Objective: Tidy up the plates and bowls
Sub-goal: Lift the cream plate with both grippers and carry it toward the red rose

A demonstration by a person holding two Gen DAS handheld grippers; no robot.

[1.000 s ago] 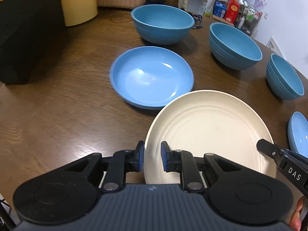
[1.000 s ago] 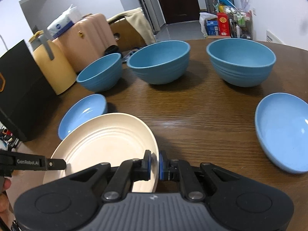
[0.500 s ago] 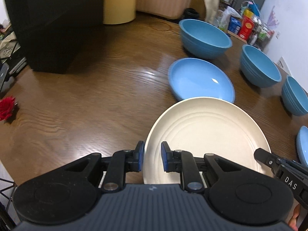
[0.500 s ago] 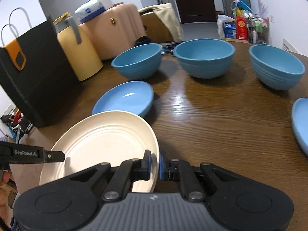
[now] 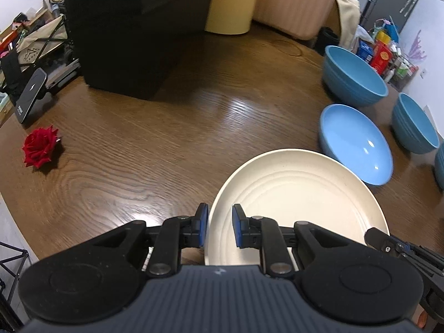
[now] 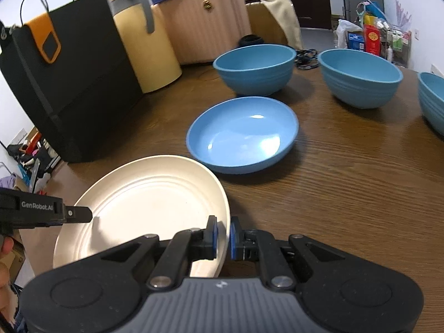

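I have both grippers, left gripper (image 5: 219, 226) and right gripper (image 6: 222, 238), pinching opposite rims of the cream plate (image 5: 298, 205) so it rides level above the table (image 5: 166, 144).

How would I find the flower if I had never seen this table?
Start at the big wooden table and find the tall black bag standing at its far side. Move from the bag toward the table's near left edge, away from all the blue dishes. There a single red rose lies by itself on the bare wood, the only red thing on the tabletop.
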